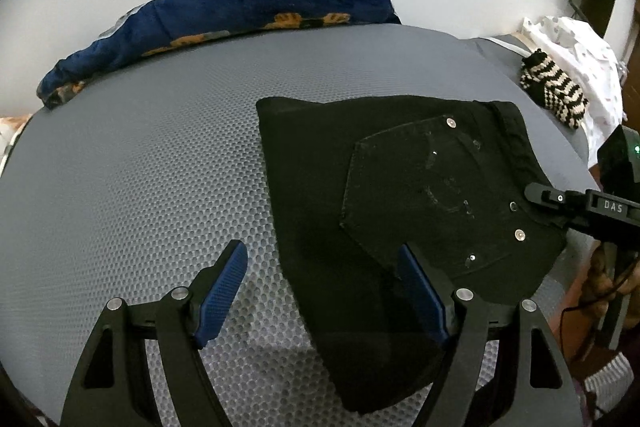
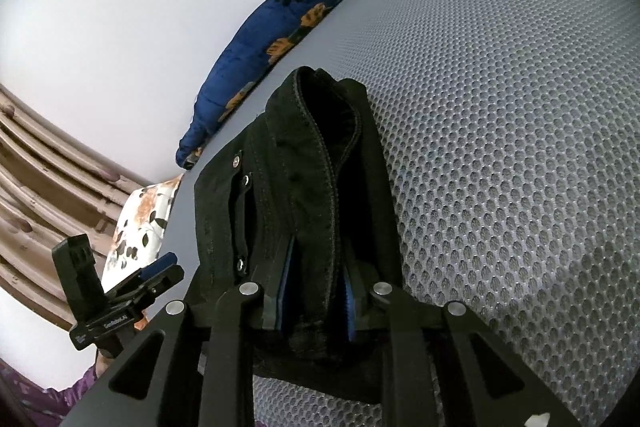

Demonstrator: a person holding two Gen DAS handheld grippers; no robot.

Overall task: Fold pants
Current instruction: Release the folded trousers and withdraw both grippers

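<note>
My right gripper has its jaws squeezed on a thick bunched edge of the black pants. My left gripper has its jaws wide apart, holding nothing, one finger over the pants. The pants are folded into a small, flat, dark bundle with a back pocket and shiny studs on top. They lie on the gray bumpy mattress. Lots of bare mattress spreads to their left. A blue blanket lies along the far edge.

One black pants; two tongs: left tongs, right tongs; one blue quilt.
</note>
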